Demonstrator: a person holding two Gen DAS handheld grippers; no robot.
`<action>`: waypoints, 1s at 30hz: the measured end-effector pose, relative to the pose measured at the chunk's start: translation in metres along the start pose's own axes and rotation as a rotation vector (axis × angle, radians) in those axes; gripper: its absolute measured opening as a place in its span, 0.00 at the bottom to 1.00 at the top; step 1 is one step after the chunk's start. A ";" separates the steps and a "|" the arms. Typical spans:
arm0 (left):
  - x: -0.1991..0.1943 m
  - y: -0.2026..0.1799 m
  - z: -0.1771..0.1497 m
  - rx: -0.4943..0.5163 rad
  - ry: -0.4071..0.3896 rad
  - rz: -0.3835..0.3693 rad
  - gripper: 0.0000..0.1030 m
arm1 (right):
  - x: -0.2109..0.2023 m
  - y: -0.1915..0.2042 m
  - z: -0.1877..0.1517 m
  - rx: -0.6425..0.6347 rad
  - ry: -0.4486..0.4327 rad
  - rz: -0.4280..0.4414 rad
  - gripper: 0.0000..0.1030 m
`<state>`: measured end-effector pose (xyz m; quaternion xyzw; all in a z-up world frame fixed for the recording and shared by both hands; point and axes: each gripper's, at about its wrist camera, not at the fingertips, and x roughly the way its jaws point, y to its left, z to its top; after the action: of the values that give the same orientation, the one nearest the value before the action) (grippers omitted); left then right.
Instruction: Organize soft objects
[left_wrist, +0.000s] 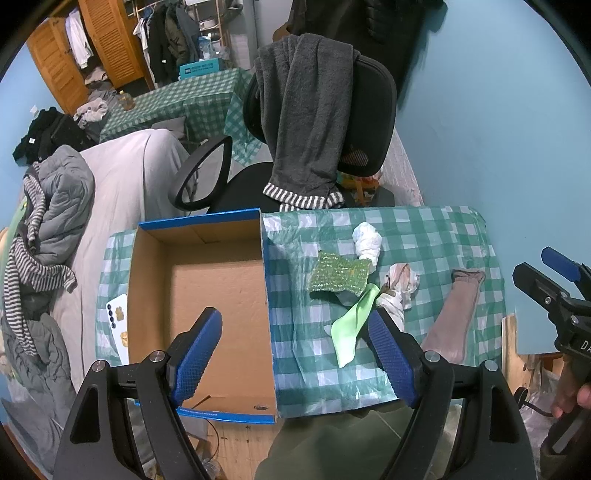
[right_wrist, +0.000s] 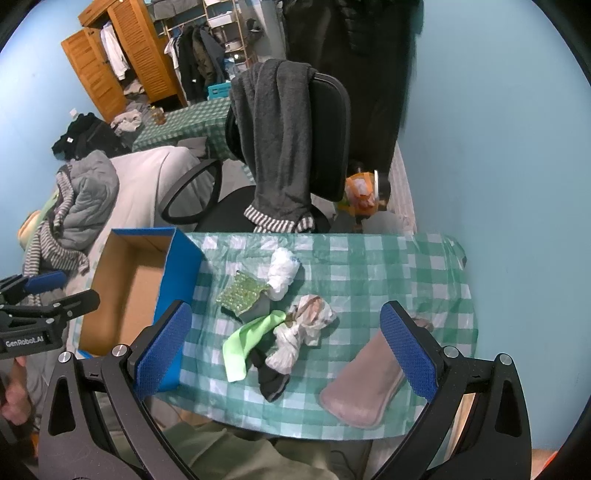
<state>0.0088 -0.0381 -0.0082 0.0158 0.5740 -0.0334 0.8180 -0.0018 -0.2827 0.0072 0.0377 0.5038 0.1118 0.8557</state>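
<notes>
Both tongs gape empty: left tongs (left_wrist: 295, 354) above the box (left_wrist: 207, 295) edge, right tongs (right_wrist: 286, 350) over the cloth pile (right_wrist: 280, 325).

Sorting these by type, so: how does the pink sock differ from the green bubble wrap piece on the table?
The pink sock is long and narrow; the green bubble wrap is a short, roughly square patch. The sock is plain matte fabric, the wrap bumpy and shiny. The sock lies alone near the table's right side; the wrap lies close to the blue box, touching other items. Both lie flat on the checked tablecloth, ungripped.
</notes>
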 end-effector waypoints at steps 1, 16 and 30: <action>0.000 0.000 0.000 0.001 0.000 0.000 0.81 | -0.001 0.000 0.000 -0.001 0.000 0.001 0.98; 0.002 -0.001 0.010 -0.002 0.000 0.008 0.81 | 0.003 0.005 0.013 -0.013 0.007 0.010 0.98; 0.004 0.003 0.010 -0.002 0.004 0.001 0.81 | 0.004 0.008 0.010 -0.008 0.016 0.008 0.98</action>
<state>0.0199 -0.0357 -0.0087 0.0151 0.5756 -0.0325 0.8169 0.0077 -0.2736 0.0098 0.0353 0.5101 0.1175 0.8513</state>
